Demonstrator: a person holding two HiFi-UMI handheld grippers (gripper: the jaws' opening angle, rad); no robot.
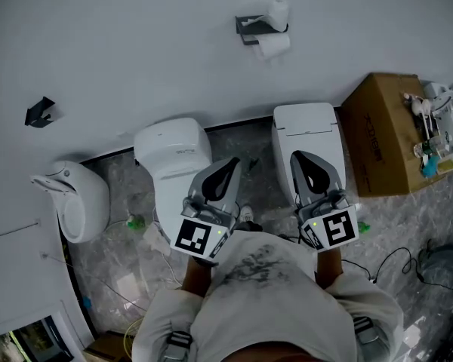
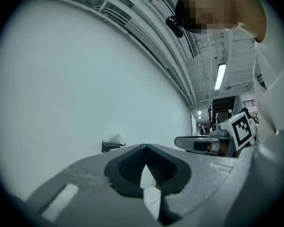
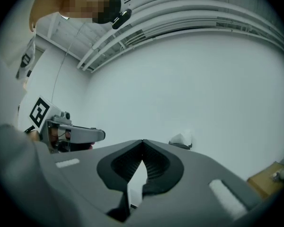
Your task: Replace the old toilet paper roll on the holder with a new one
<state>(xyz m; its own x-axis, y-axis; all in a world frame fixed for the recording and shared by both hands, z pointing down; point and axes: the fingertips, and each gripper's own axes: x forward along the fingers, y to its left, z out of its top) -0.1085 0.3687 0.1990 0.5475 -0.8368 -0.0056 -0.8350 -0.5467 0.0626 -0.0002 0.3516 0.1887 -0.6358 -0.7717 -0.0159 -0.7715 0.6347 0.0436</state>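
A dark toilet paper holder (image 1: 249,29) is fixed on the white wall, with one white roll (image 1: 278,13) on top and another roll (image 1: 274,45) hanging below it. The holder shows small in the left gripper view (image 2: 112,144) and in the right gripper view (image 3: 181,141), with white paper on it. My left gripper (image 1: 232,166) and right gripper (image 1: 302,162) are held level side by side in front of the person's chest, well short of the wall. Both are shut with nothing between their jaws.
Two white toilets (image 1: 174,153) (image 1: 308,134) stand against the wall below the grippers. A urinal (image 1: 79,198) lies at the left, a cardboard box (image 1: 383,134) with small items at the right. Cables (image 1: 408,259) trail over the marble floor. A black bracket (image 1: 39,111) sits on the wall.
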